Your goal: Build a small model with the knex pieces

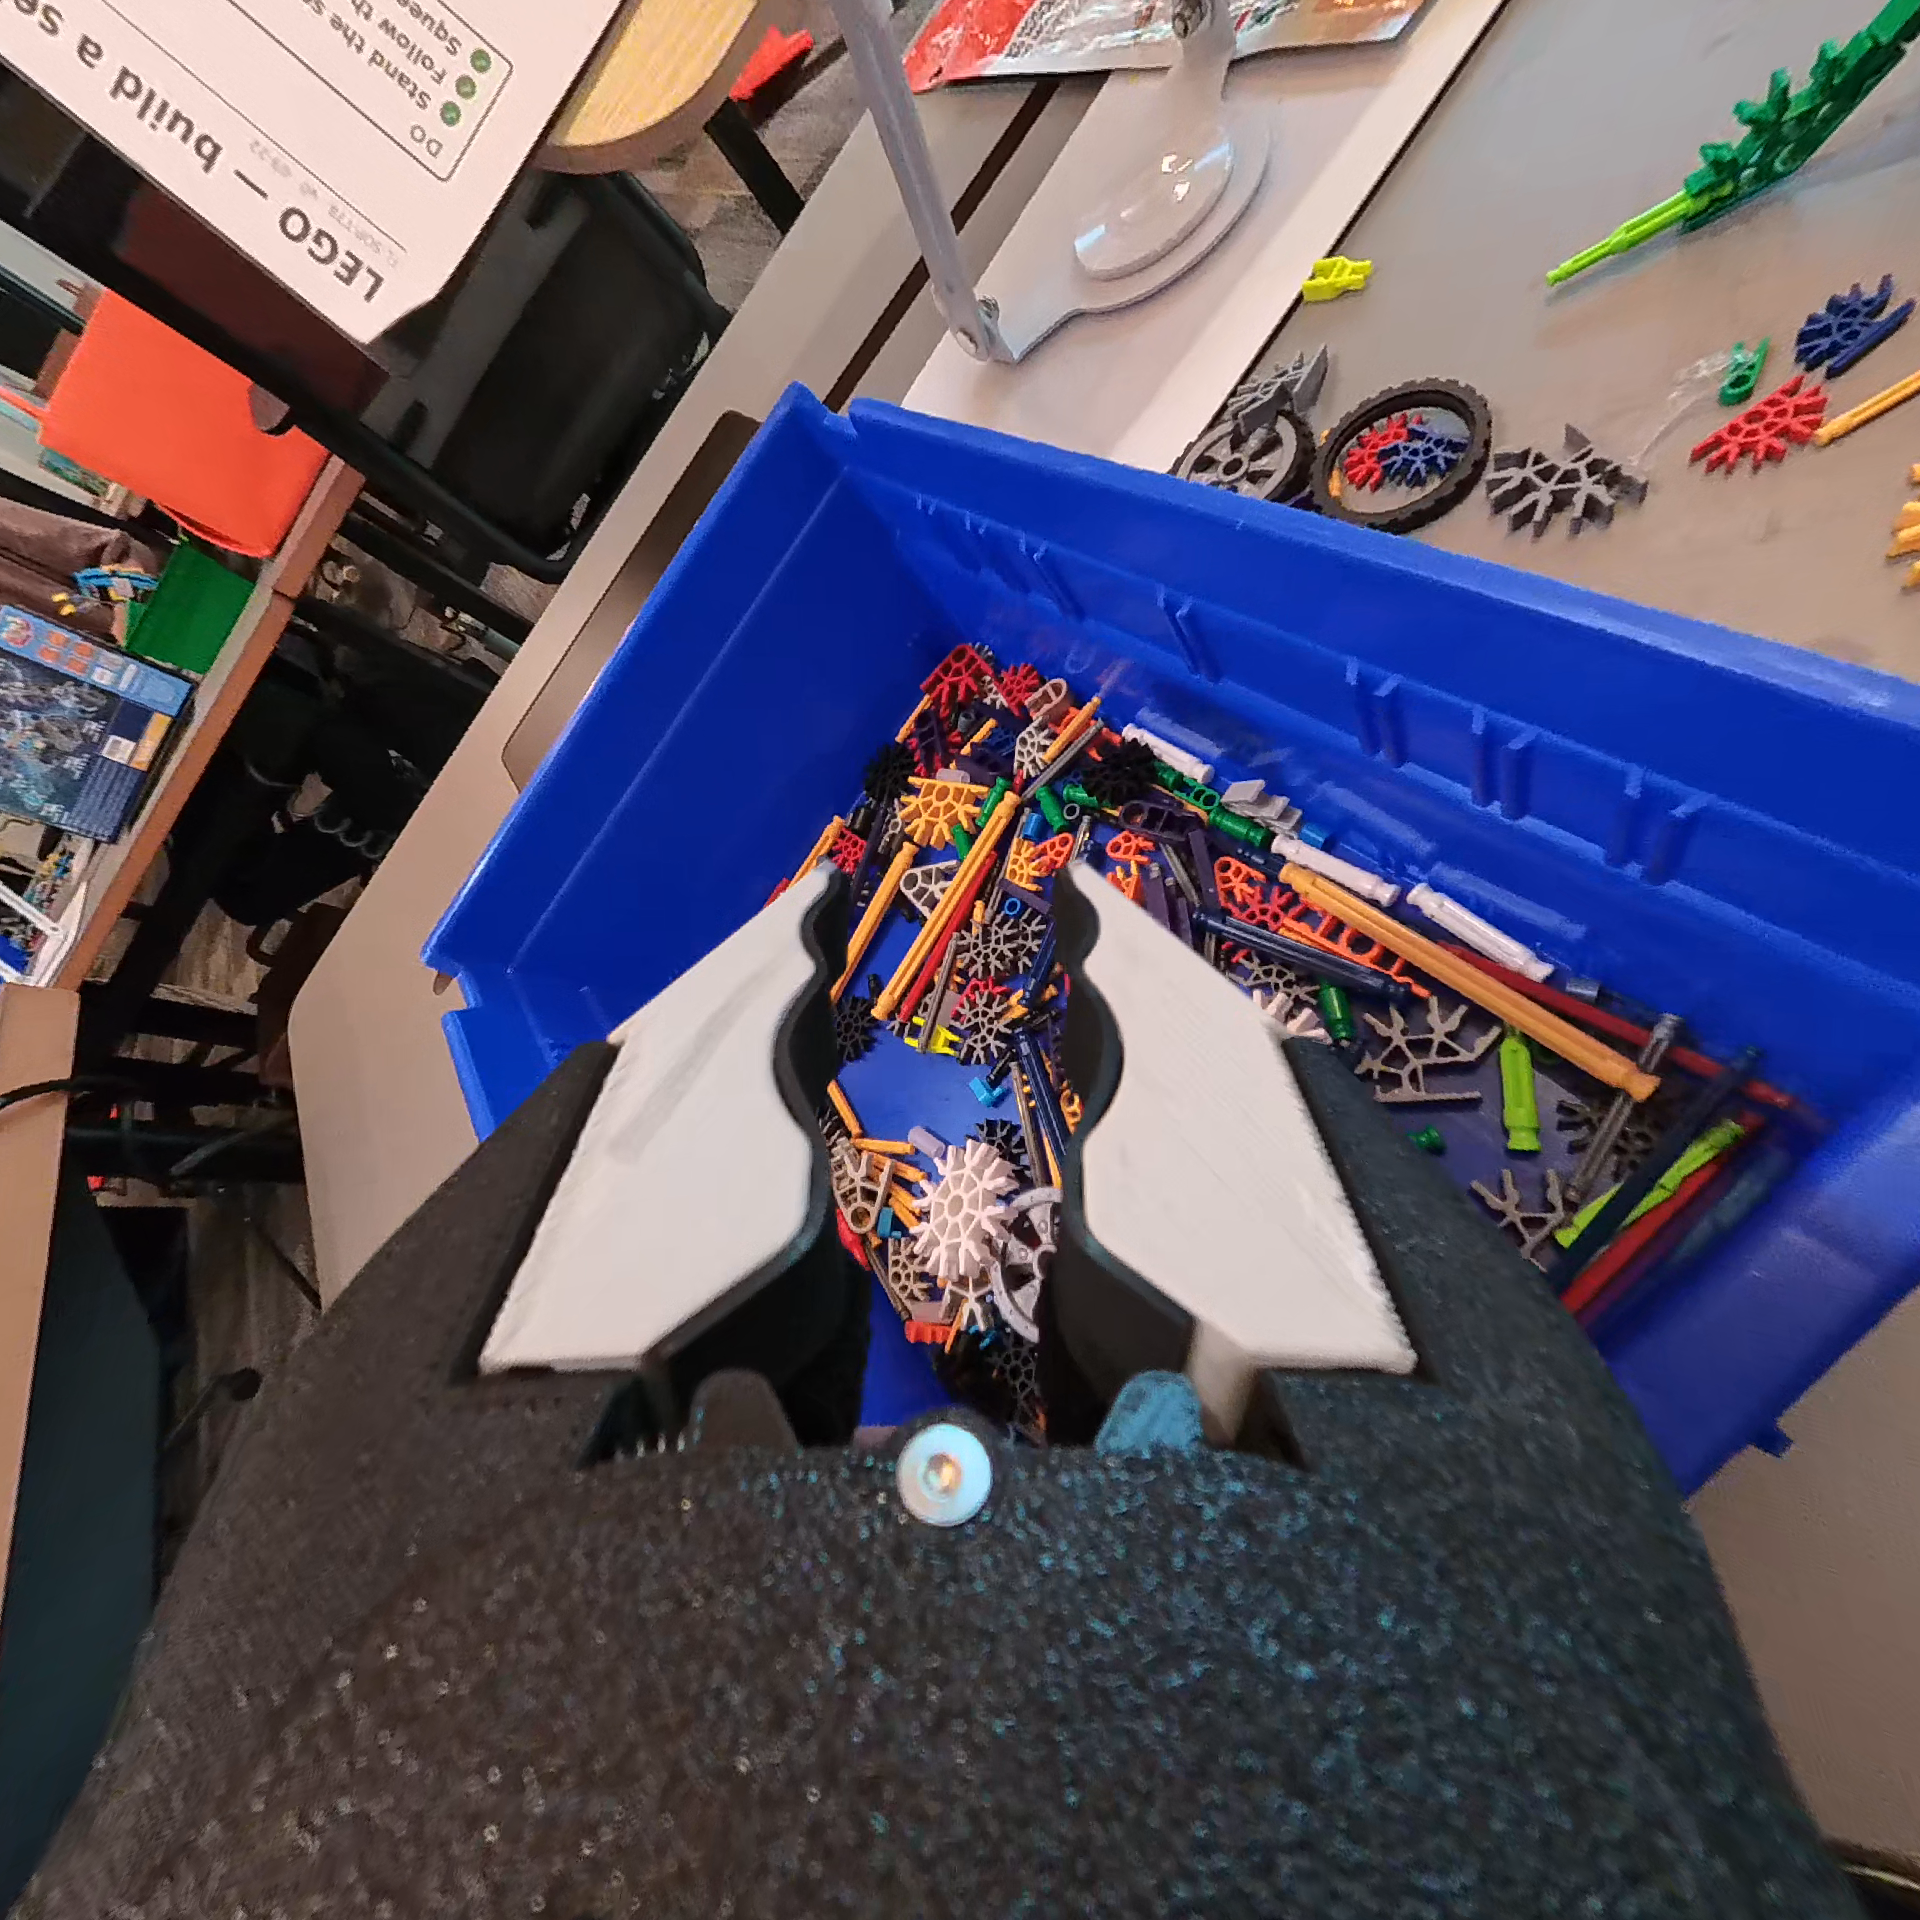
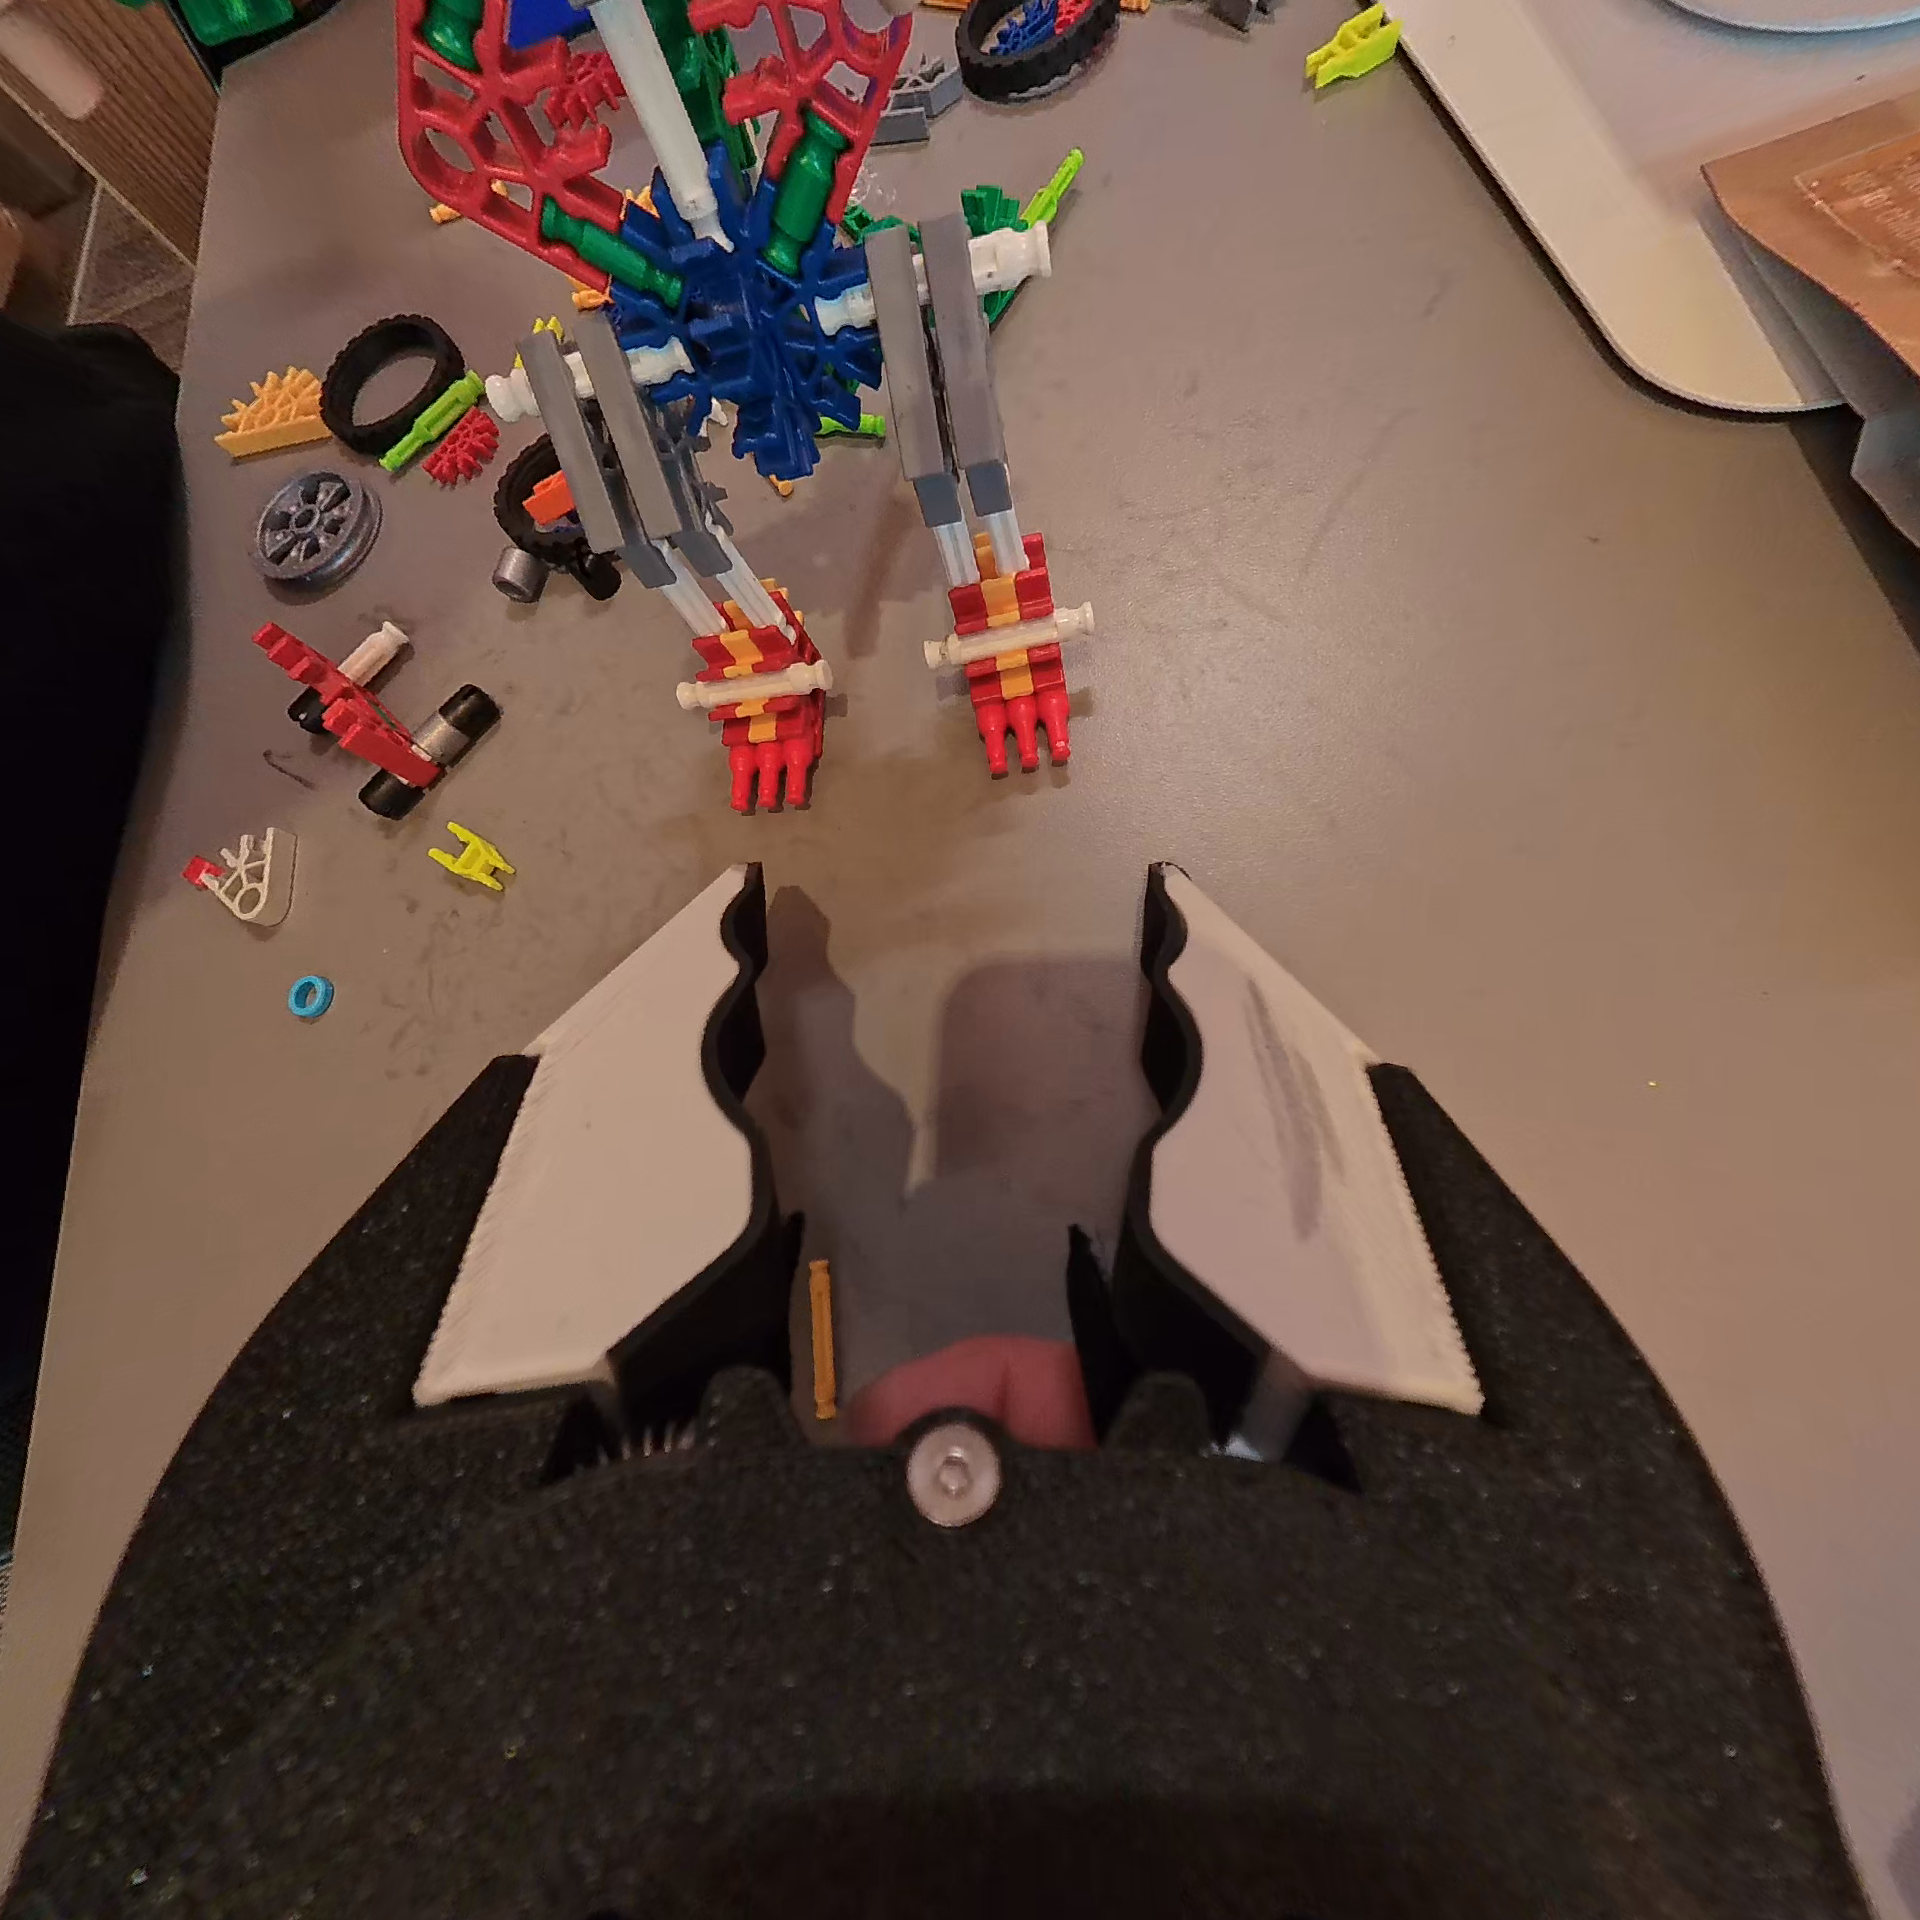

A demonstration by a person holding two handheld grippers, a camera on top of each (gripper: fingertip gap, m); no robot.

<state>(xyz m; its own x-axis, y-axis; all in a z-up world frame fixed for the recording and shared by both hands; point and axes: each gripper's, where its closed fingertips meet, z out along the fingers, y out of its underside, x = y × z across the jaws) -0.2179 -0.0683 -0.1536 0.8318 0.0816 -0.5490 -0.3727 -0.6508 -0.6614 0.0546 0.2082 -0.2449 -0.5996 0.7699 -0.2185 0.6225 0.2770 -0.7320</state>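
Note:
My left gripper (image 1: 951,883) is open and empty, held above a blue plastic bin (image 1: 1299,644) filled with many coloured rods and snowflake-shaped connectors (image 1: 977,935). A white snowflake connector (image 1: 961,1210) lies low between the fingers. My right gripper (image 2: 956,873) is open and empty above the grey table (image 2: 1455,727). Just beyond its tips stands a built figure (image 2: 748,312) with a blue hub, grey legs and two red-and-orange feet, the left foot (image 2: 764,717) and the right foot (image 2: 1013,675). A small orange rod (image 2: 821,1340) lies near the gripper base.
Loose parts lie left of the figure: a black tyre (image 2: 390,390), a grey wheel (image 2: 315,525), a small red wheeled piece (image 2: 379,717), a blue ring (image 2: 310,995). In the left wrist view a tyre with connectors (image 1: 1403,452) and a white lamp base (image 1: 1174,197) sit beyond the bin. Tip to tip, the grippers are about 40 cm apart. My right tips are roughly 4 cm from the left foot (image 2: 764,717).

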